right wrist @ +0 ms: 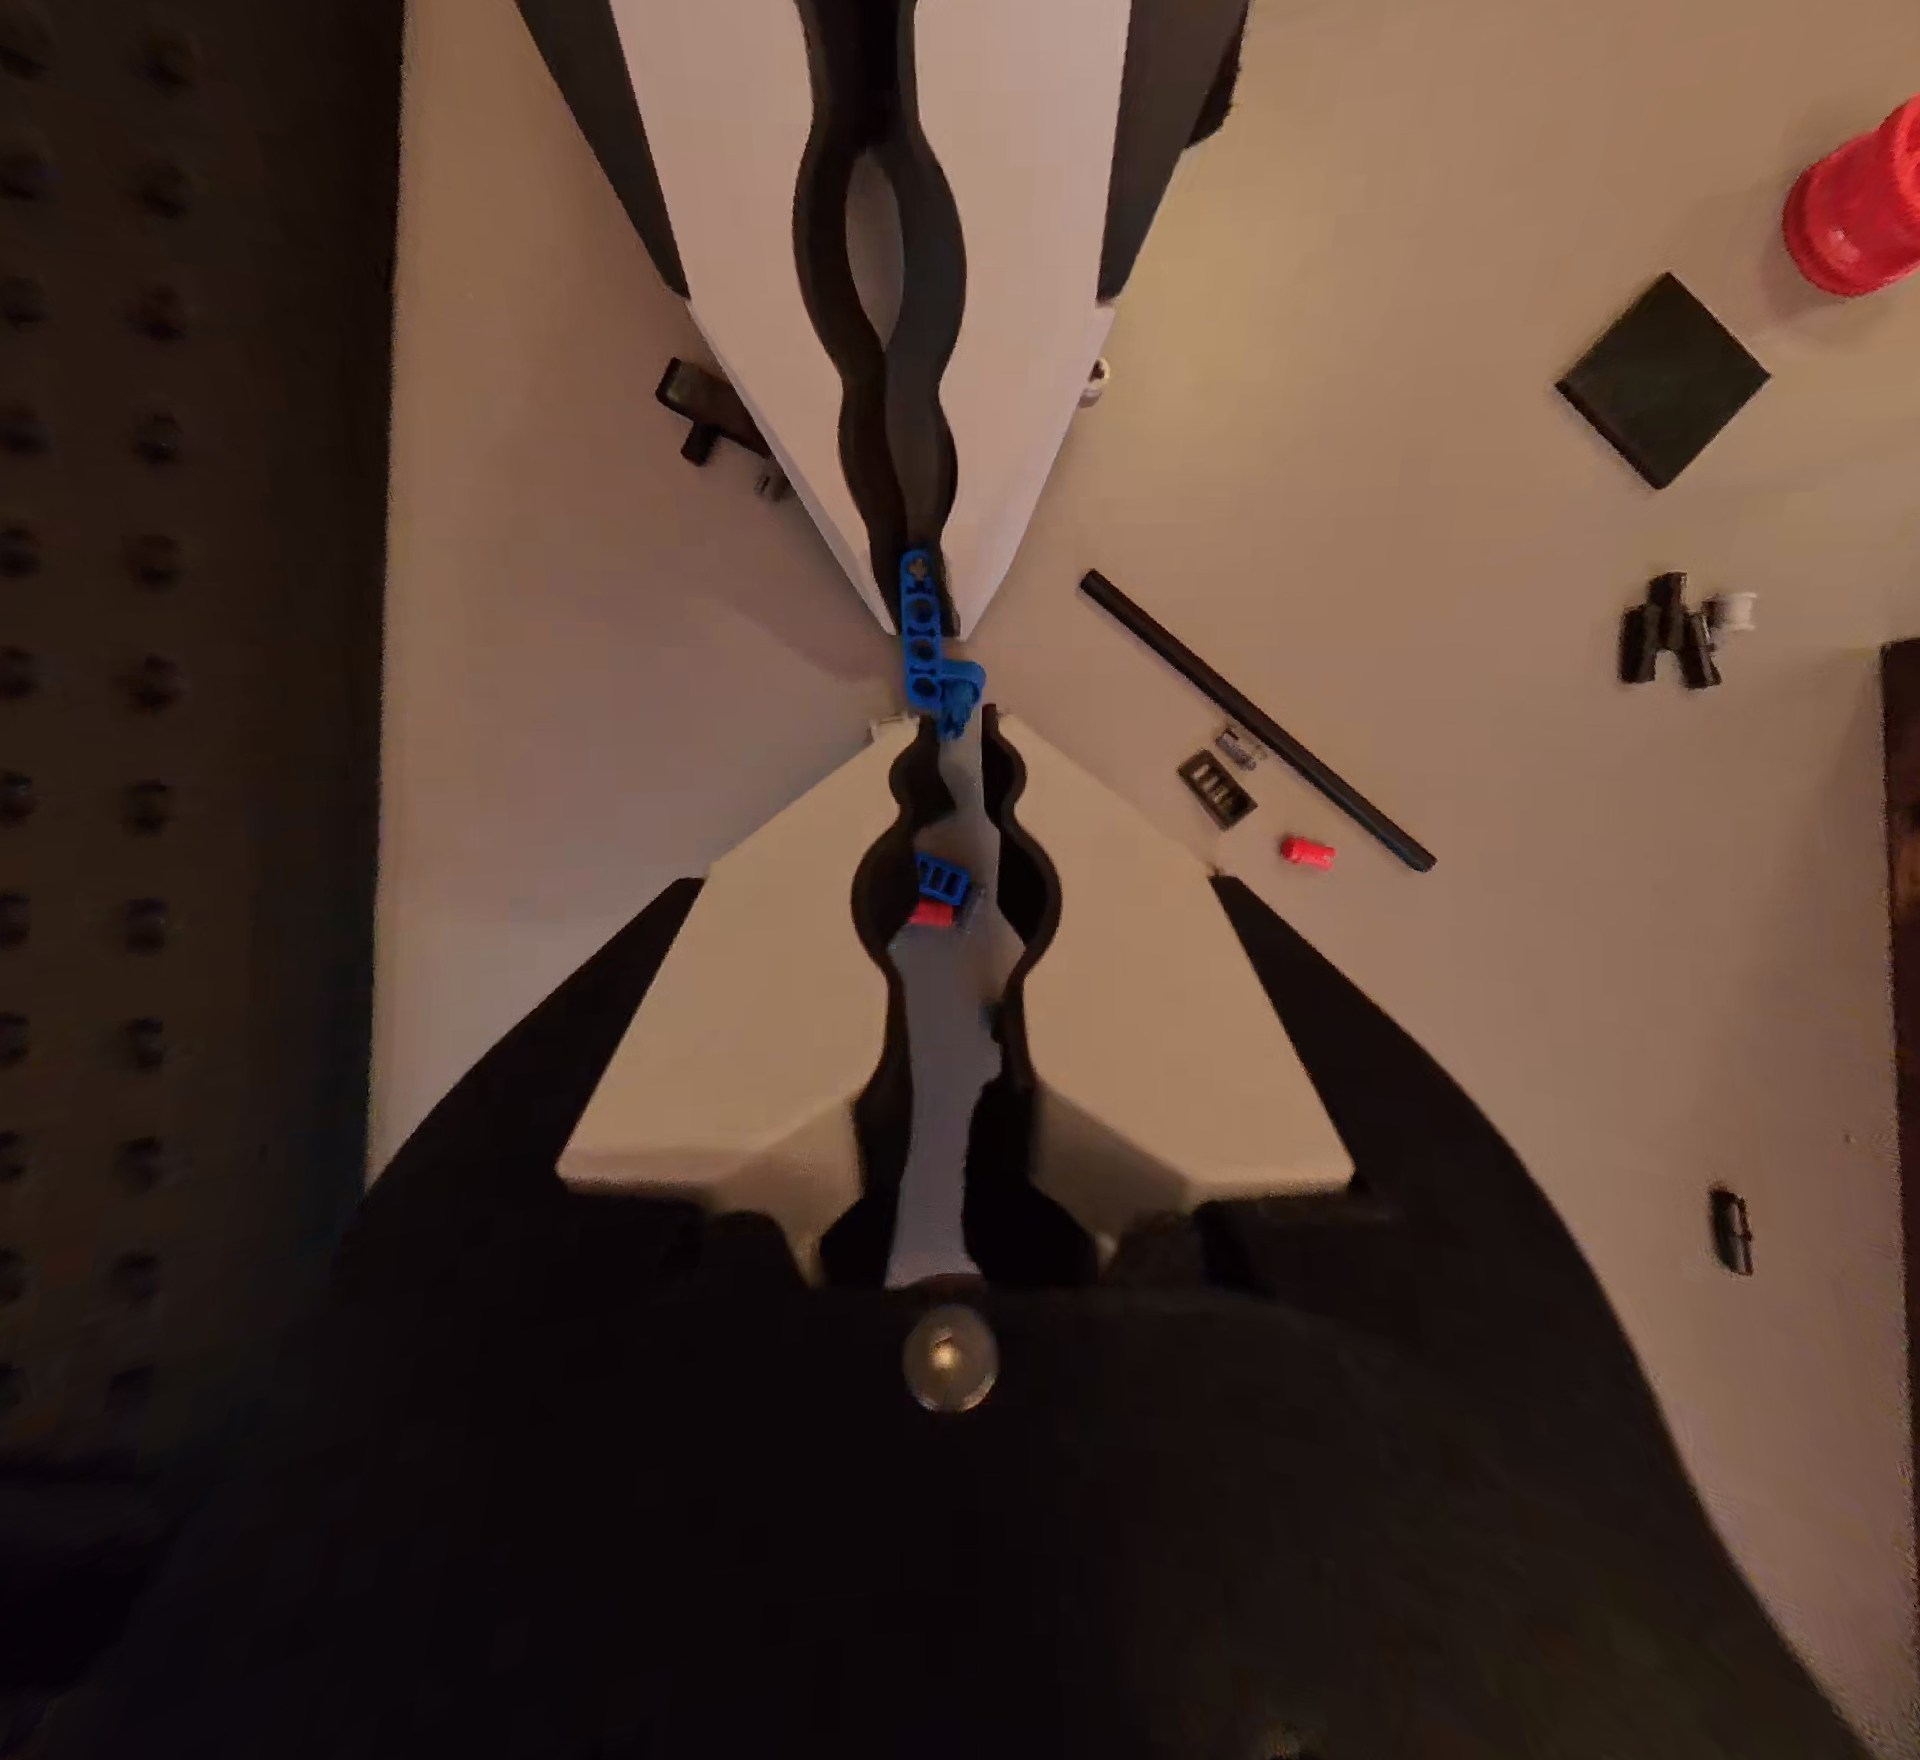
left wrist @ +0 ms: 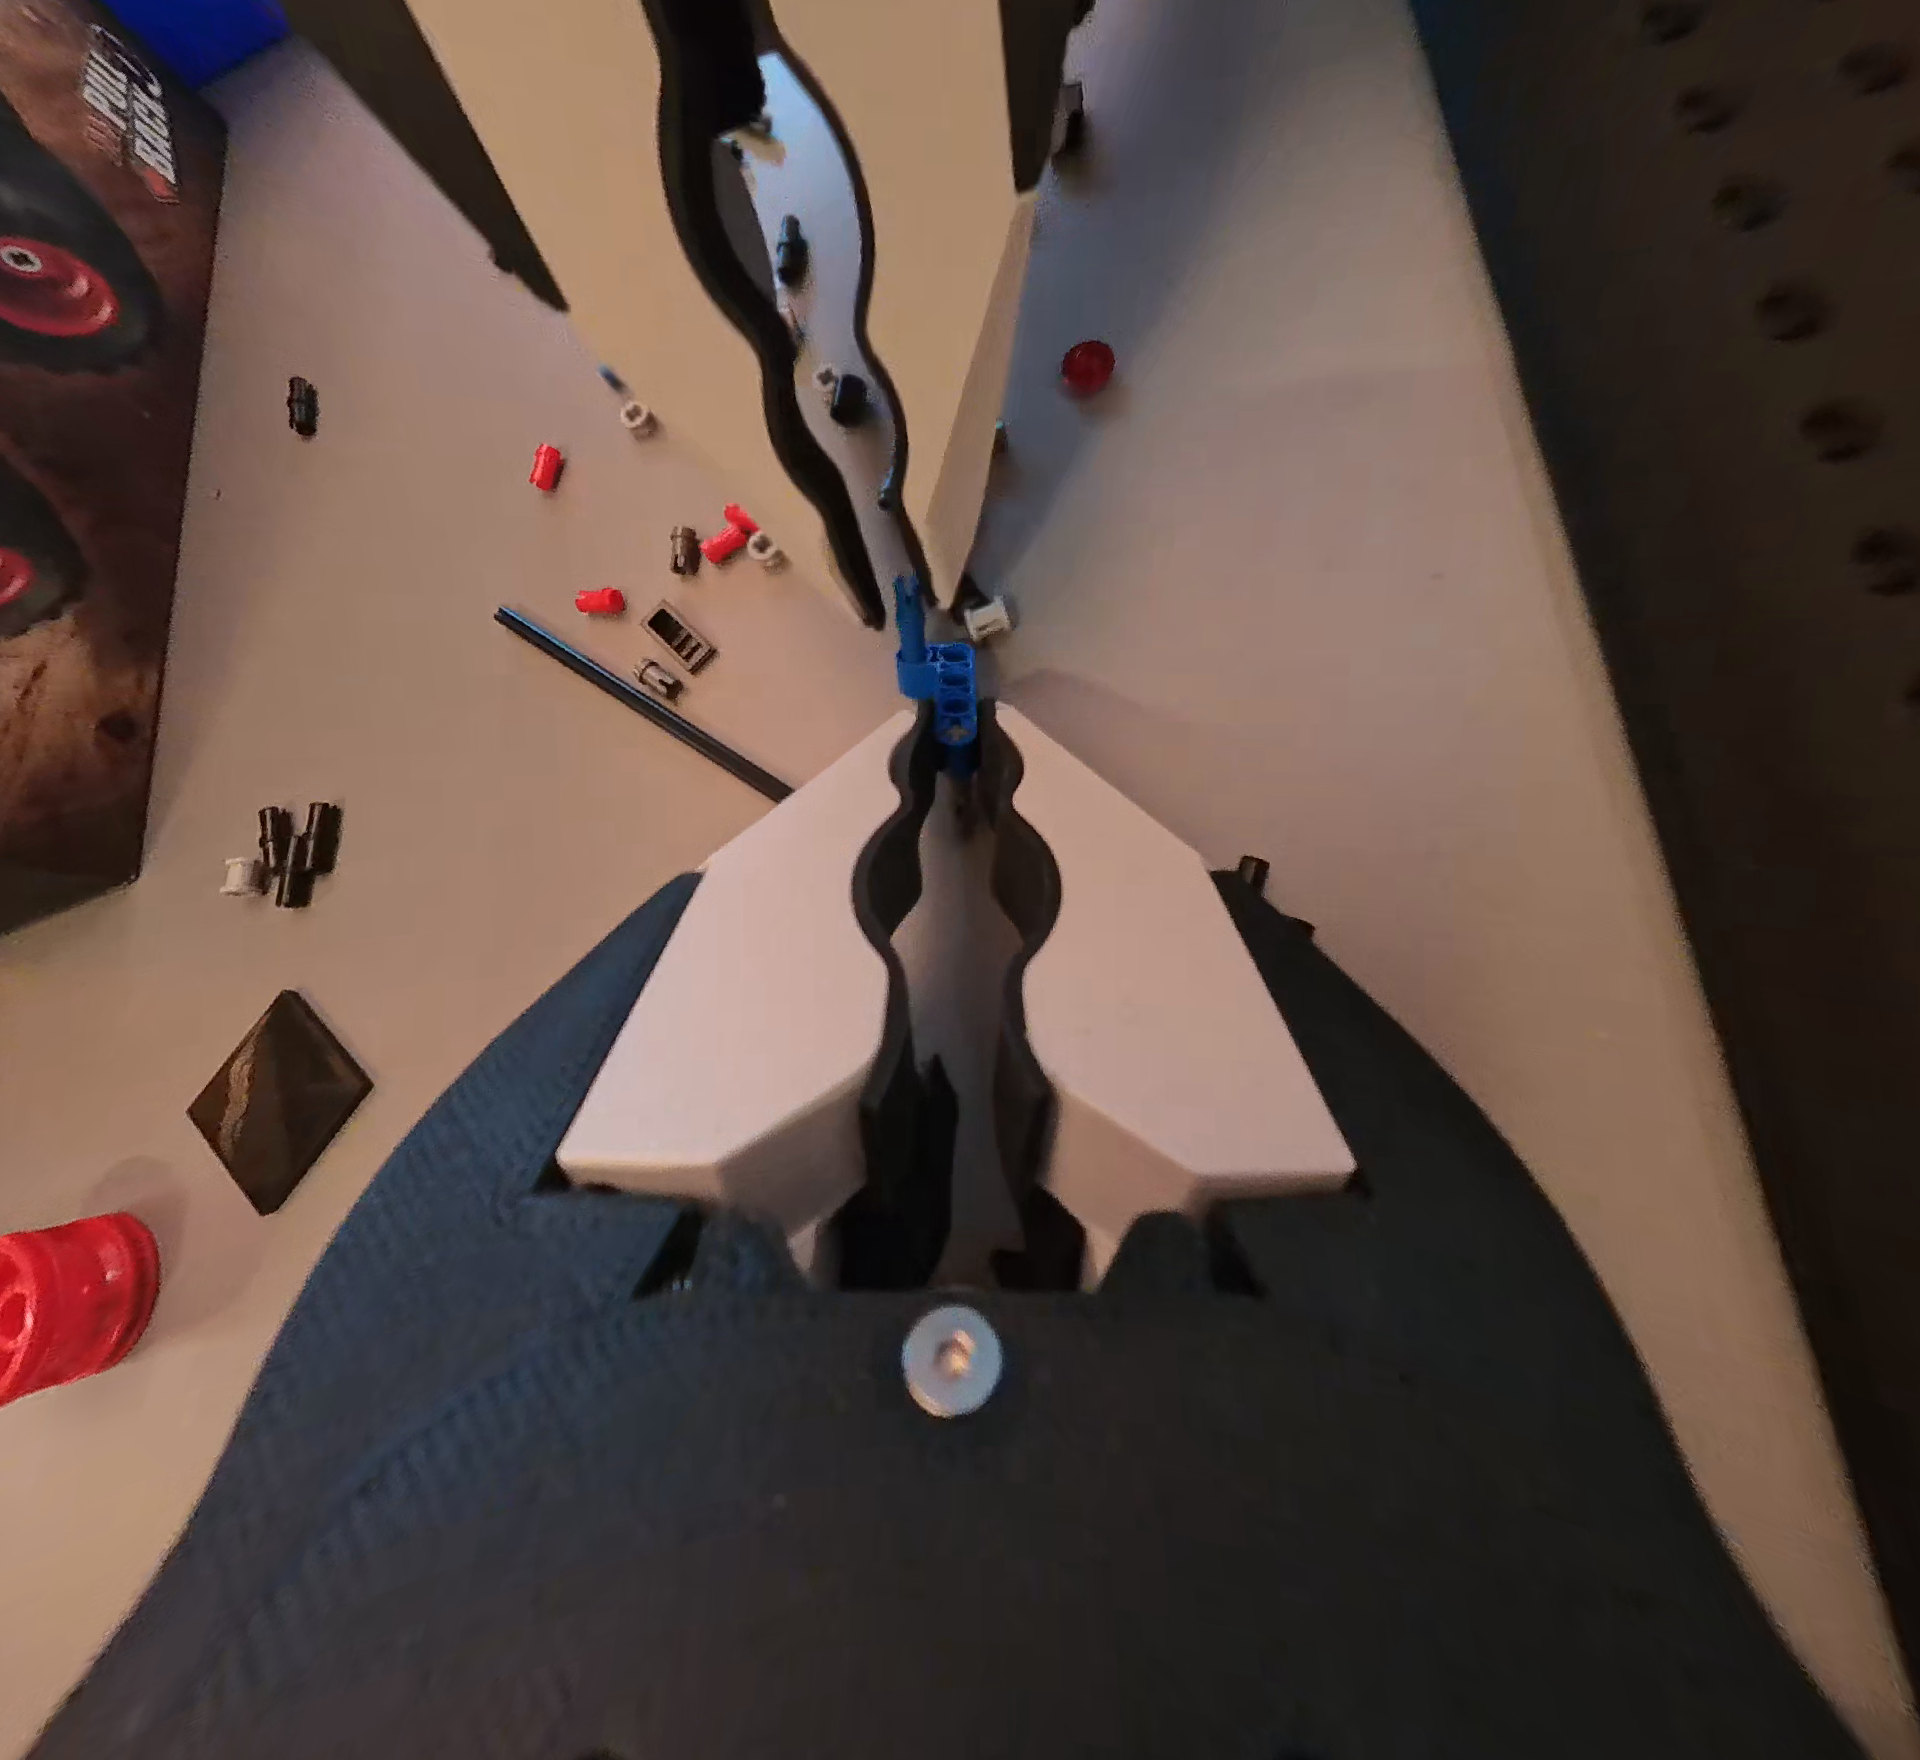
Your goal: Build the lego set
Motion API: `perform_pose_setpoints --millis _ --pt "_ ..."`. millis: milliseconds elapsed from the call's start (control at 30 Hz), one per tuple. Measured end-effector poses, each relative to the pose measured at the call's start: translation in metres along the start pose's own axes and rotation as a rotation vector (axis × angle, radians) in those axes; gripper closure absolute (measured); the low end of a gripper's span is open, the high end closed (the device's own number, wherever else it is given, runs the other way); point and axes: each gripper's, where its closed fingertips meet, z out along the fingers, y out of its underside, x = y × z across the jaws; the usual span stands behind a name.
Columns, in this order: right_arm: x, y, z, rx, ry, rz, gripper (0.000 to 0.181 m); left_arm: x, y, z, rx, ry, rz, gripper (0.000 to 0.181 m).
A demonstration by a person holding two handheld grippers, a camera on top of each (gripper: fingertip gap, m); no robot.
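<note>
**Two grippers meeting tip to tip on a blue beam**

While you are holding both tools over the pale tabletop (left wrist: pixel 1299 671), your left gripper (left wrist: pixel 954 736) is pinching the small blue plastic lego beam with a row of round holes (left wrist: pixel 948 684) between its nearly closed tips. From the left wrist view, the beam is sticking out toward twelve o'clock, and a short blue pin piece (left wrist: pixel 906 614) is standing on its eleven o'clock side.

Your right gripper (right wrist: pixel 948 723) is coming in from the opposite side, its jaws drawn narrow. Its tips are sitting right at the pin end of the beam (right wrist: pixel 923 640), though you cannot tell from either view whether they are actually clamping the pin (right wrist: pixel 961 687) or only touching it. Inside that gripper's throat a small blue and red piece (right wrist: pixel 940 889) is showing, too blurred to identify.

Loose parts are lying at nine to ten o'clock of the beam in the left view: a long thin black axle rod (left wrist: pixel 644 702), several small red connector pegs (left wrist: pixel 601 602), and a cluster of black pins (left wrist: pixel 296 853). A flat black square tile (left wrist: pixel 278 1099) and a red ribbed wheel hub (left wrist: pixel 68 1300) are resting toward eight o'clock. A printed cardboard box (left wrist: pixel 83 463) is lying along the nine o'clock edge, and a dark studded mat (left wrist: pixel 1766 463) is running along the three o'clock side.
</note>
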Motion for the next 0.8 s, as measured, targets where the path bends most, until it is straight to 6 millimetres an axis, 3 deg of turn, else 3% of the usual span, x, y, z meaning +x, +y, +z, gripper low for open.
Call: perform_pose_setpoints --millis 400,667,800 --pt "-0.0033 0.0035 -0.001 -0.043 0.027 -0.056 0.181 0.0003 -0.0005 0.0007 -0.026 -0.062 0.11 0.176" --pt "-0.0018 0.004 0.0003 -0.02 0.013 0.003 0.181 -0.0027 0.0016 0.0001 -0.072 -0.129 0.219 0.176" --pt "-0.002 0.004 -0.001 0.042 -0.029 0.063 0.167 0.0004 -0.0003 0.0003 -0.073 -0.154 0.302 0.176"
